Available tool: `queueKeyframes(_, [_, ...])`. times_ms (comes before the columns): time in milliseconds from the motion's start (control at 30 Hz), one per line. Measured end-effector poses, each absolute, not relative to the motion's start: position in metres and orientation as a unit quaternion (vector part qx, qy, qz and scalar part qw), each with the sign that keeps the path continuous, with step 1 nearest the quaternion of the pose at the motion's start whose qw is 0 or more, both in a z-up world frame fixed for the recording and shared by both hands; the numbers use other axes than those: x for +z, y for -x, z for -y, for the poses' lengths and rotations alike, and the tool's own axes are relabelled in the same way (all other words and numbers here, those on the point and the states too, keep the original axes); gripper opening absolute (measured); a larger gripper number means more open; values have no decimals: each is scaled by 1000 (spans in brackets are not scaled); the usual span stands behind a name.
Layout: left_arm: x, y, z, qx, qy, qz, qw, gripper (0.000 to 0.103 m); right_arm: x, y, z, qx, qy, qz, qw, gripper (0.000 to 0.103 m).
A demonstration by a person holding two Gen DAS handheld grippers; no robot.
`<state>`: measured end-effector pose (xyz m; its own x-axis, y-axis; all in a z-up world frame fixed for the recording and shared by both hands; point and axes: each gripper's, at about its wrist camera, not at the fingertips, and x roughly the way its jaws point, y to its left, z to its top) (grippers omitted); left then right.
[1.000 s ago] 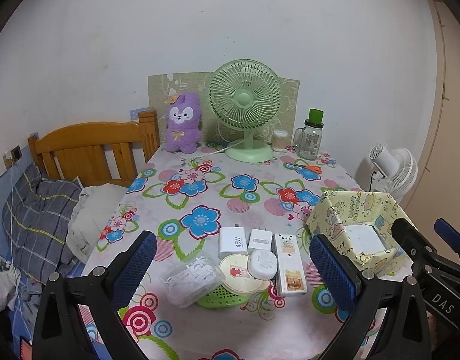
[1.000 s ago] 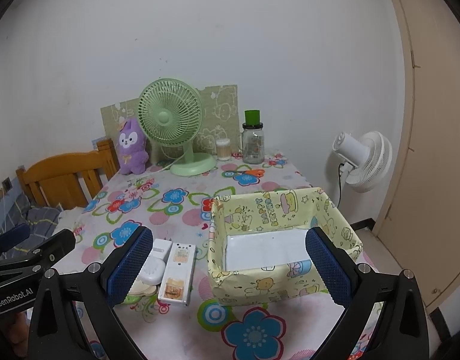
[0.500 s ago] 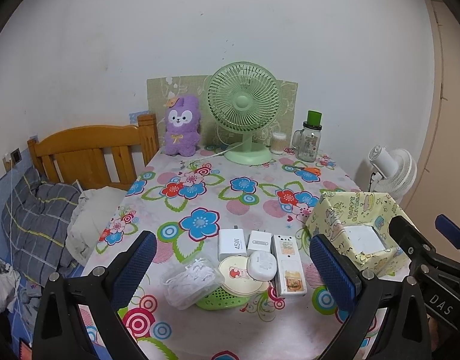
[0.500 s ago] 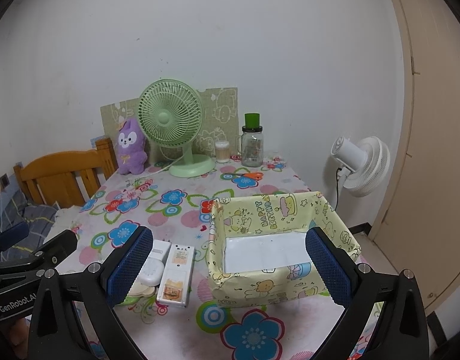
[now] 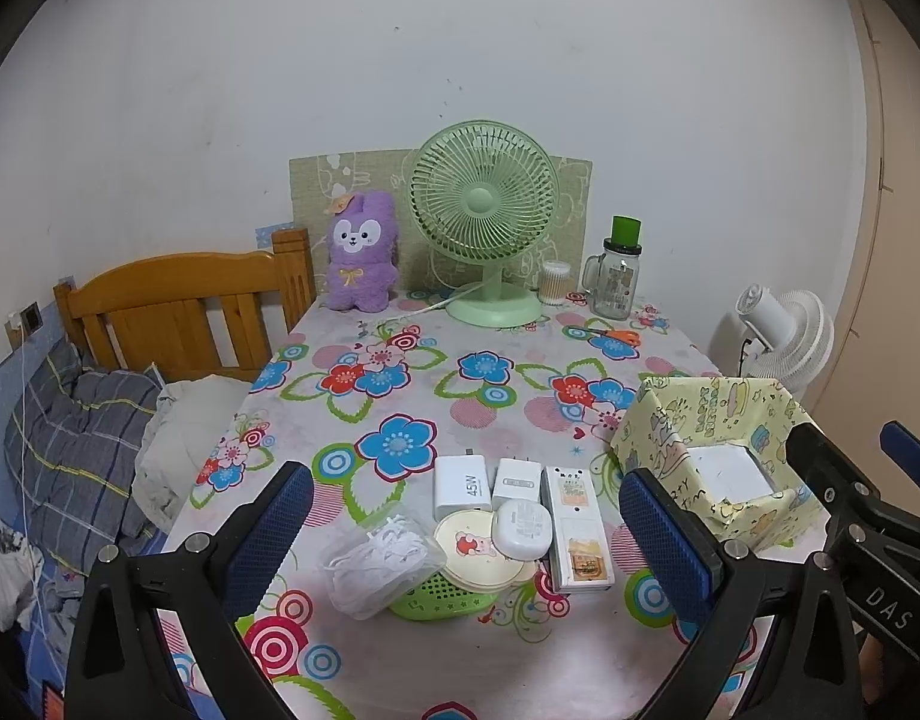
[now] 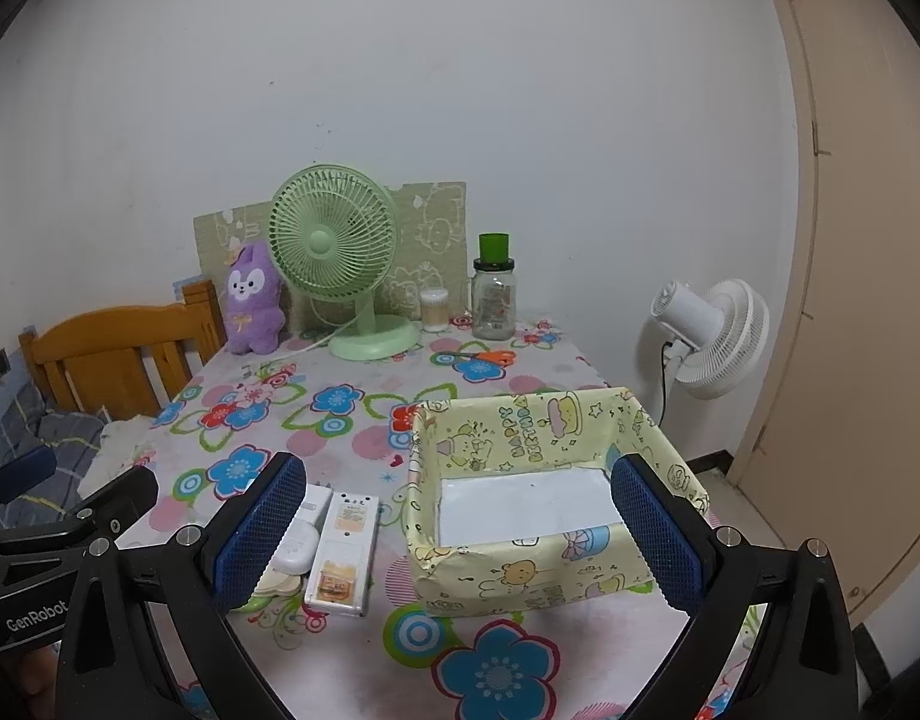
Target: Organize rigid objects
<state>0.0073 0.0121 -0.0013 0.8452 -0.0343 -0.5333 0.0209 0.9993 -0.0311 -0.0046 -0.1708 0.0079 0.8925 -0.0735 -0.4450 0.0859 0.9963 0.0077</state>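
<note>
While unloaded, both grippers [image 5: 466, 531] [image 6: 457, 525] agape.

Each gripper — left gripper [image 5: 466, 531], right gripper [image 6: 457, 531] — is built with black arms, silver screws and blue mesh-textured pads [image 5: 670, 543]; "GenRobot" and "DAS" are printed.

Green basket [image 5: 442, 597] mostly hidden under round lid [image 5: 478, 552] and cable bag [image 5: 379, 561]; jar [image 5: 617, 287] label unreadable.
</note>
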Motion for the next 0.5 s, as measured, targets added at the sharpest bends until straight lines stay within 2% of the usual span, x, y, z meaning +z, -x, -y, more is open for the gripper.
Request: queueKeyframes(500, [-14,-12,-17,-7,8,-291,957,103,2,-2,163,-39,-16,-235,971,103])
